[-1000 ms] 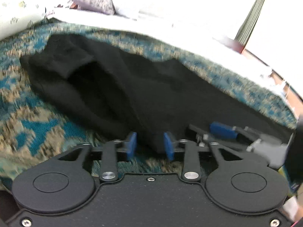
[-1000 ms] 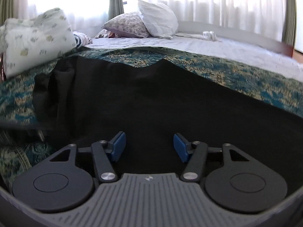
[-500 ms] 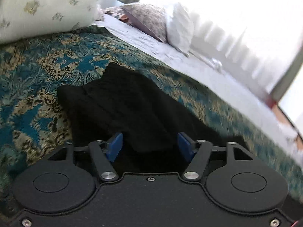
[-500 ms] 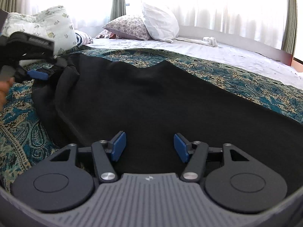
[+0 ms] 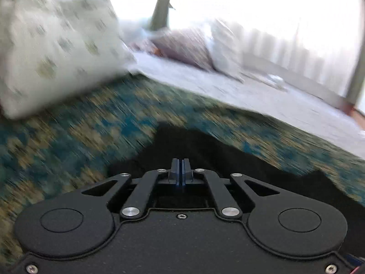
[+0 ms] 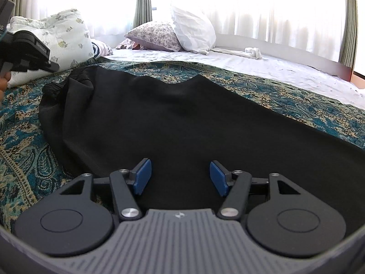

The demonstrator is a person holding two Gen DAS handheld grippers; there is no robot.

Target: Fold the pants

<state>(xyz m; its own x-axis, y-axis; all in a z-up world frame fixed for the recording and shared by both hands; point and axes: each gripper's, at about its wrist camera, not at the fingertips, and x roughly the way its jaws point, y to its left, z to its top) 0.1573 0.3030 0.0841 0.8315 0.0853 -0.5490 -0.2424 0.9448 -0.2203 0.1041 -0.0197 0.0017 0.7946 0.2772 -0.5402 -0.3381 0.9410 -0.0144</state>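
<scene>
The left gripper (image 5: 181, 171) was black, with two round discs, silver screws and blue pads (image 5: 175, 171). The right gripper (image 6: 180, 177) had black arms, silver screws, blue pads (image 6: 142, 177) and a grey ribbed plate with a tiny mark.

- Pants (image 6: 182, 118): matt black cloth, smooth, softly creased.
- Bedspread (image 6: 20, 123): woven cloth, teal and gold pattern, faintly rough.
- Sheet (image 6: 262, 68) at one o'clock: white, crinkled cloth.
- Right gripper (image 6: 180, 178): matt black plastic, blue rubbery pads, shiny metal pins.
</scene>
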